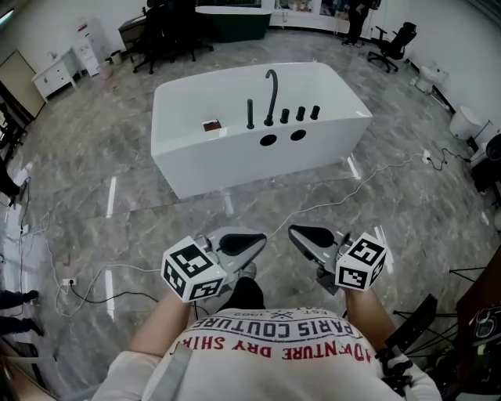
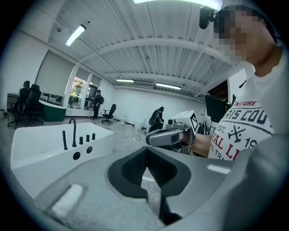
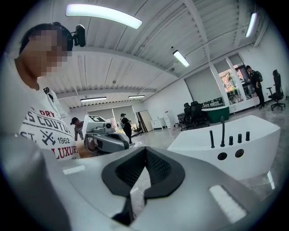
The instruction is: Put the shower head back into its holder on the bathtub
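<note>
A white freestanding bathtub [image 1: 235, 153] stands on the floor some way ahead of me. On its rim are a black gooseneck spout [image 1: 271, 94], a slim black upright rod [image 1: 250, 113] that looks like the hand shower, and three short black knobs [image 1: 300, 114]. The rod also shows in the left gripper view [image 2: 64, 140] and the right gripper view [image 3: 212, 139]. My left gripper [image 1: 258, 243] and right gripper [image 1: 293, 233] are held close to my chest, tips facing each other, far from the tub. Both are shut, with nothing between the pads [image 2: 135, 167] [image 3: 158, 168].
A small dark red object [image 1: 211, 125] lies on the tub's rim. White cables [image 1: 102, 274] trail across the grey marble floor. Black office chairs [image 1: 394, 43], a dark green counter [image 1: 232, 21], a white cabinet [image 1: 55, 76] and people stand at the room's edges.
</note>
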`<state>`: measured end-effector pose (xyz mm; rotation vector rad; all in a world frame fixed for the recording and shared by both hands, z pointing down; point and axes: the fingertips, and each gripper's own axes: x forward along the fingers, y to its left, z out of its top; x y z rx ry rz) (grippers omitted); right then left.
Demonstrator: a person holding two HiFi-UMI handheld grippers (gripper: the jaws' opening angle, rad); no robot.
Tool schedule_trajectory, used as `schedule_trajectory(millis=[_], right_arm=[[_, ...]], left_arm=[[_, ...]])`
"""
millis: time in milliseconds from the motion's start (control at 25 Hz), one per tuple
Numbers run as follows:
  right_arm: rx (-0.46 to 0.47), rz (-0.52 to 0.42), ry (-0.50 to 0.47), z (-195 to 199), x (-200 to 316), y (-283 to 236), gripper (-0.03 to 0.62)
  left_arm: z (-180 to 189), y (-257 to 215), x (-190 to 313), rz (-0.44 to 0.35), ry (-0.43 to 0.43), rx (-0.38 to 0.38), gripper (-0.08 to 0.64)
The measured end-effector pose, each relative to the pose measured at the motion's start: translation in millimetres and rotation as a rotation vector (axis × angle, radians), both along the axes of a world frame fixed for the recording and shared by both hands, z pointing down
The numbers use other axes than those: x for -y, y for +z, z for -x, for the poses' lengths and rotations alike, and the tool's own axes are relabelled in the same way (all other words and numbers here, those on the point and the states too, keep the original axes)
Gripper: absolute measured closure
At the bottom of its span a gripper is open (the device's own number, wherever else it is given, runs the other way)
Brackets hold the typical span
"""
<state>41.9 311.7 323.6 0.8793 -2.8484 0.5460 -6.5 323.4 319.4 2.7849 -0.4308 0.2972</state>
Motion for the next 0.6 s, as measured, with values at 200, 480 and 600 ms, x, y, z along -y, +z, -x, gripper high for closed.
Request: schedule_trajectory(millis=[200, 480, 600], right_arm=[[-0.020, -0.048, -0.009, 8.8, -39.6, -18.1, 0.589], [-0.088, -0.081, 0.043, 8.8, -50.9, -19.6, 0.589], [-0.079, -0.094, 0.019, 19.4, -55.8, -21.7, 0.588]], left_arm=[[7.0, -19.2, -33.9, -0.035, -0.024, -0.036, 0.558], [9.8, -24.4, -41.6, -0.081, -0.046, 0.004, 0.558], [15.0, -24.9, -41.1, -0.088, -0.073, 0.008, 0.560]])
